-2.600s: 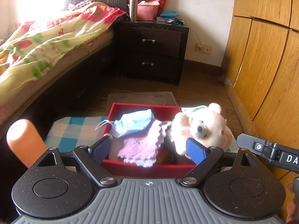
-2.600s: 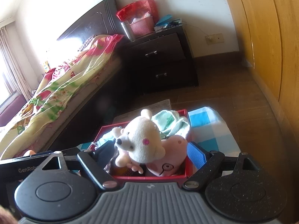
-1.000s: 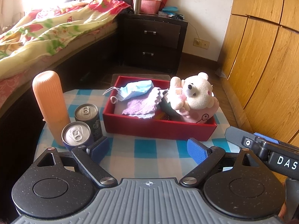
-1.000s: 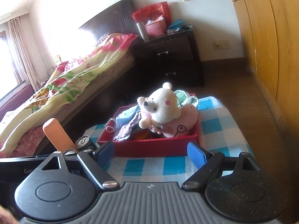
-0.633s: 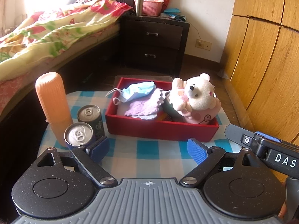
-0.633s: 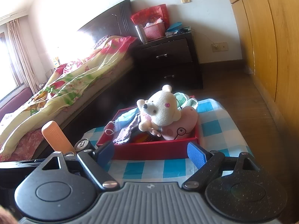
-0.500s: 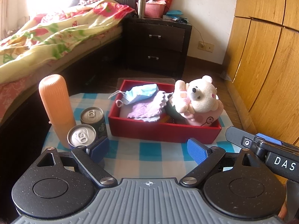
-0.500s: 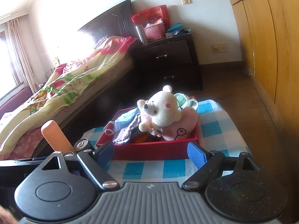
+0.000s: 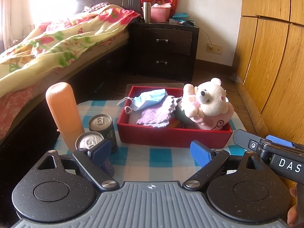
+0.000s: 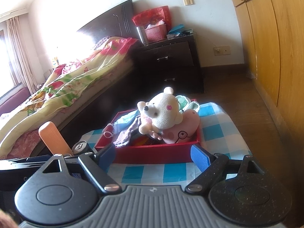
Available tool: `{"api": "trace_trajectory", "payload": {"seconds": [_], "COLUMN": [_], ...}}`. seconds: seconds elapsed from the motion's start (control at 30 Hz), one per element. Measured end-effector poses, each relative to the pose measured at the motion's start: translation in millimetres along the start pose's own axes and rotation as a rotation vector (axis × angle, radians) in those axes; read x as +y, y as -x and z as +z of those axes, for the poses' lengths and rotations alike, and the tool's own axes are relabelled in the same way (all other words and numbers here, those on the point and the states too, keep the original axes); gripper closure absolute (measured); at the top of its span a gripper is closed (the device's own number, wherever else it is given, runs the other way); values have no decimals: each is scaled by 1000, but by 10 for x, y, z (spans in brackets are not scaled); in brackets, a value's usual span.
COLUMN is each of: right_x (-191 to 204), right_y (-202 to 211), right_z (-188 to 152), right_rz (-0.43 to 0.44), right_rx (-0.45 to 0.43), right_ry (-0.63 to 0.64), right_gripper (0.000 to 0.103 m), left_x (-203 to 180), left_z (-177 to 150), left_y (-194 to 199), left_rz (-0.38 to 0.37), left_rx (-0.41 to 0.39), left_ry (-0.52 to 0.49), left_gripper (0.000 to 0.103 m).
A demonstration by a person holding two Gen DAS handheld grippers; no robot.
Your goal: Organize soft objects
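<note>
Nearest us, our left gripper (image 9: 151, 151) and right gripper (image 10: 153, 154) hang spread apart and empty above the checked cloth (image 9: 161, 159), while farther off the teddy bear (image 9: 208, 99) perches high in the red box (image 9: 171, 135), likely to topple out.

Red box (image 9: 171, 137), blue-checked cloth (image 9: 161, 159)
</note>
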State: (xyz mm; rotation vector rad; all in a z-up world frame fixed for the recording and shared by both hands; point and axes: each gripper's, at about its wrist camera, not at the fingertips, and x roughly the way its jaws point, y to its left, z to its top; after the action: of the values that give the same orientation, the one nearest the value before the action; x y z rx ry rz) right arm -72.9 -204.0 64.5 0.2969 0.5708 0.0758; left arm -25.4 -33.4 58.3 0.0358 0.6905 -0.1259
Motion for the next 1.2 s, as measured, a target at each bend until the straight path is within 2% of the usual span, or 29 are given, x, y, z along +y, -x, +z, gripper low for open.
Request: {"api": "trace_trajectory", "payload": {"seconds": [1.2], "right_x": [9], "right_y": [-63], "right_z": [-11], "right_rz": [-4], "right_rx": [24], "right_ry": [14], "right_gripper": [38], "left_x": [11], "left_z": [-21], "left_y": [-39], "left_rz": [11], "left_rx": [17], "left_ry": [-1], "left_gripper": [15]}}
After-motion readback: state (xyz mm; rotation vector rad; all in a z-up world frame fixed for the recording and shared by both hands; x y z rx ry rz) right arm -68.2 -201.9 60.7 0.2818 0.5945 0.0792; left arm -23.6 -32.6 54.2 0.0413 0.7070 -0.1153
